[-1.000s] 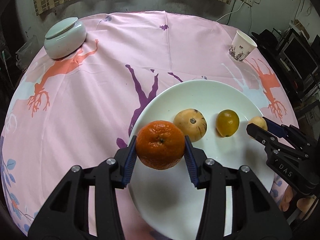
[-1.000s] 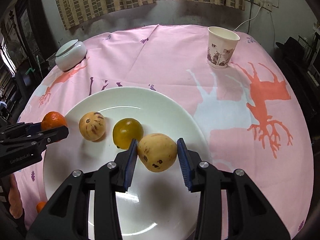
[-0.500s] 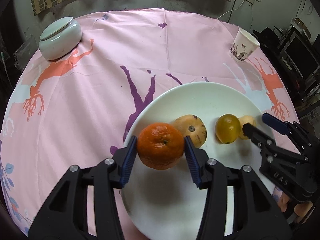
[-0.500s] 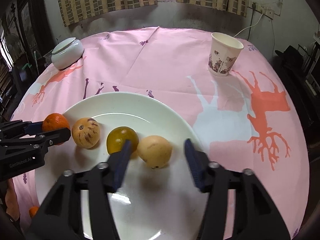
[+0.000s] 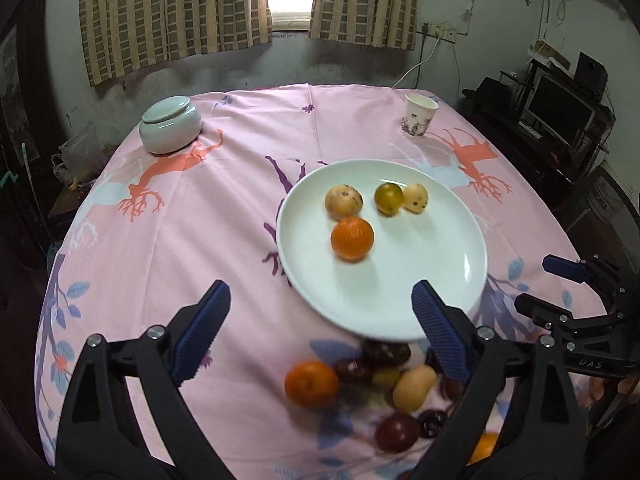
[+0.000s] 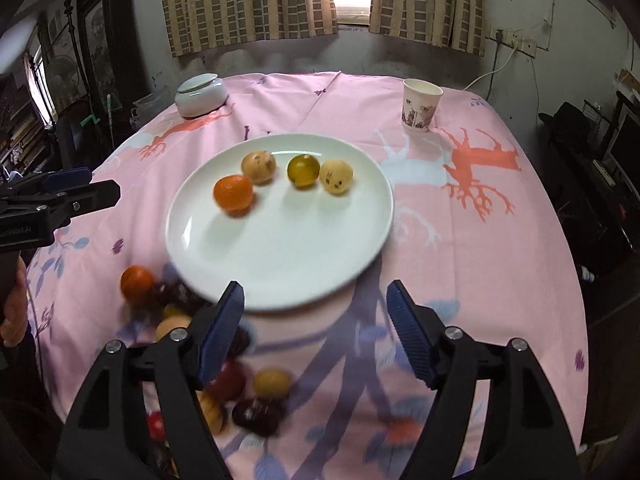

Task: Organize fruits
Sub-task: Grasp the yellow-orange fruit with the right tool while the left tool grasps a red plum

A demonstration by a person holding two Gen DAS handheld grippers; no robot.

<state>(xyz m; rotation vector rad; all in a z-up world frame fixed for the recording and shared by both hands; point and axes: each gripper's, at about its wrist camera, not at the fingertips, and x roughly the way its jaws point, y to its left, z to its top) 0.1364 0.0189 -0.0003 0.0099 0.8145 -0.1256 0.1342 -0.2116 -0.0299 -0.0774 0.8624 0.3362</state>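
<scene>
Left tongs apart, wide, nothing between the pads; jaws have just been opening, and the orange sits loose on the plate, centre of the left wrist frame. Right tongs also apart and empty, jaws just been opening too; the pale speckled fruit rests on the plate at upper centre of the right wrist frame. On the plate, a rough row: tan spotted fruit touching or just above the orange, then a dark yellow fruit, then the pale speckled one touching it on the right. Loose pile of unsorted fruit on the tabletop just below the plate's near rim, lower centre of the left wrist frame, blurred: a second orange, a pale pear-shaped piece, several dark red pieces, exact count can't be told. Same pile shows at lower left of the right wrist frame, partly behind the tongs' left finger. Lidded ceramic jar at upper left of the tabletop, paper cup at upper right, both well apart from the plate. Right tongs visible at the right edge of the left wrist frame, left tongs at the left edge of the right wrist frame, both clear of the plate.
</scene>
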